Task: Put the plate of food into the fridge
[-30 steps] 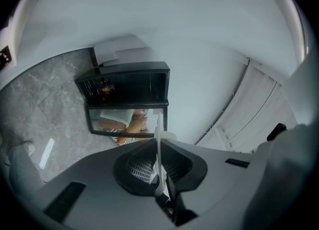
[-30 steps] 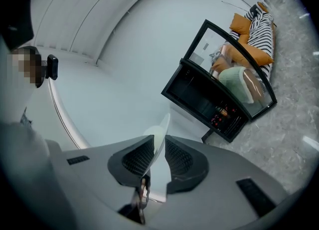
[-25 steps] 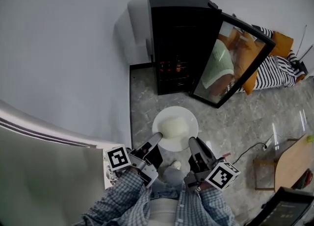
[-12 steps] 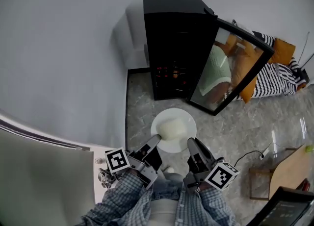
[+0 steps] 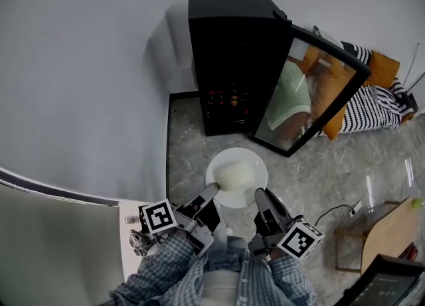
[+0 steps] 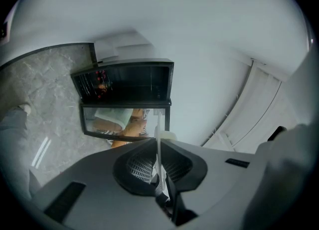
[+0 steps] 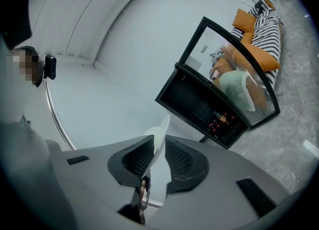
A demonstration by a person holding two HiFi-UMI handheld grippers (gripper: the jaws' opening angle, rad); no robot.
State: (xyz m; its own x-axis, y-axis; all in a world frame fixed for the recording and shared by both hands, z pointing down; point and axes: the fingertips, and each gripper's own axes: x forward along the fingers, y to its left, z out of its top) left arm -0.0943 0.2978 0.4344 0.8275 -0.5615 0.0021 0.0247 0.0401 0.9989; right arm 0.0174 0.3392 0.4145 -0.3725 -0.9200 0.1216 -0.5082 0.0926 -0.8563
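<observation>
I hold the left hand-held gripper (image 5: 211, 188) and the right hand-held gripper (image 5: 261, 194) side by side in front of my torso, both pointing forward. Each pair of jaws is clamped on the near rim of the plate (image 5: 214, 164), one gripper per side. My forearms, in checked sleeves (image 5: 166, 265), run forward from the elbows. Both marker cubes (image 5: 159, 216) face upward.

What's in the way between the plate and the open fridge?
Nothing visible. Only floor lies between the plate and the fridge, and its door is swung open to the right, out of the path.
</observation>
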